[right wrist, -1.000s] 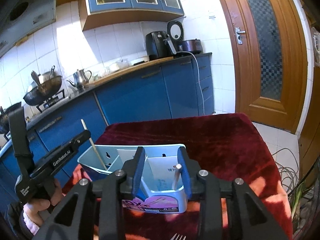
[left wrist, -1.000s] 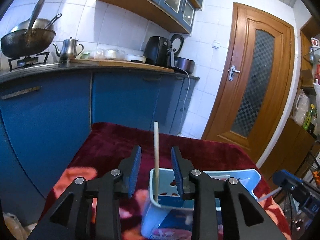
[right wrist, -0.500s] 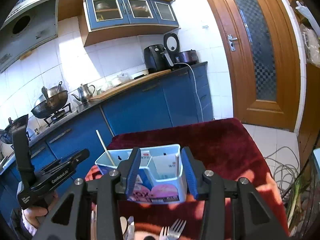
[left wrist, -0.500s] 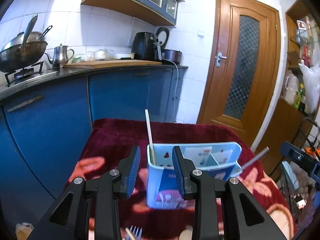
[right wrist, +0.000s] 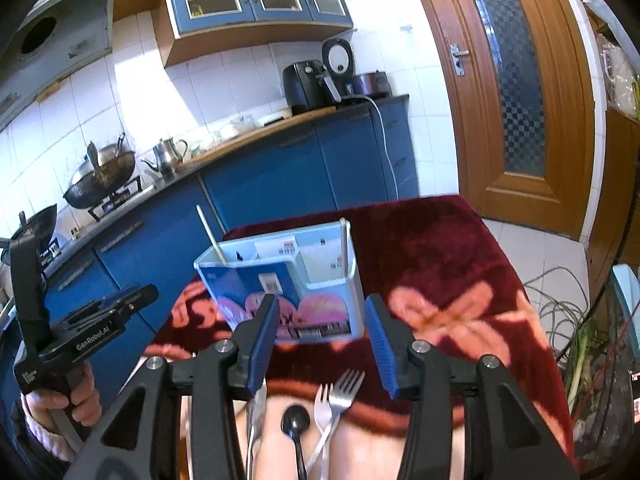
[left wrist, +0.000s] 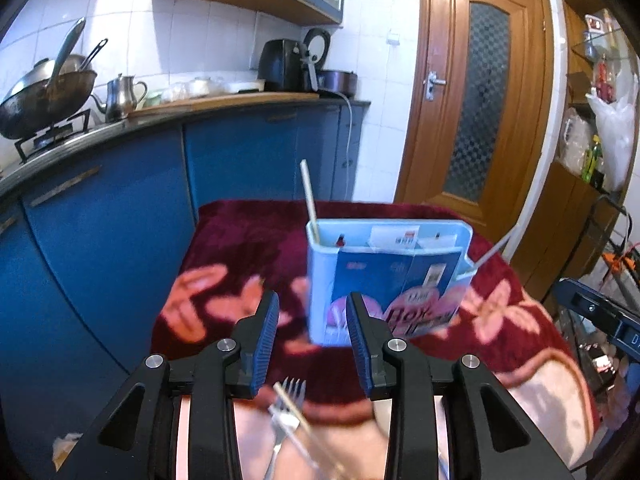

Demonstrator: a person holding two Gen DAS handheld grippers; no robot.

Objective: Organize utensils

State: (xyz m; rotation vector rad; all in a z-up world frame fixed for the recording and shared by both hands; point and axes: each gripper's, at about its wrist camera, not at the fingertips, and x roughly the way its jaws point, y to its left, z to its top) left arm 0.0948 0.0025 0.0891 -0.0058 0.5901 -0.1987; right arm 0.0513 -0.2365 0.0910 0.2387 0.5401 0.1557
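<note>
A pale blue plastic caddy (left wrist: 384,280) with a glossy printed label stands upright around the middle of the desk (left wrist: 248,240), which is draped in a plush dark-red blanket with salmon-pink flower shapes. The box is rectangular with rounded corners and inner dividers. A slim pale wooden chopstick (left wrist: 309,200) leans out of its left end compartment; a thin metal handle (right wrist: 343,240) stands in the right end compartment.

The left claw (left wrist: 312,340) has its ribbed blue pads spread apart with nothing between them, hovering over the near part of the desk, short of the caddy. The right claw (right wrist: 322,338) is likewise spread wide and empty, just in front of the caddy's label.

At the near edge of the desk lie loose utensils: two shiny metal forks (right wrist: 334,404) side by side, tines toward the caddy, a rounded black spoon (right wrist: 295,420) just beside them, and another steel piece (right wrist: 253,420) partly hidden behind the right claw's left finger.
</note>
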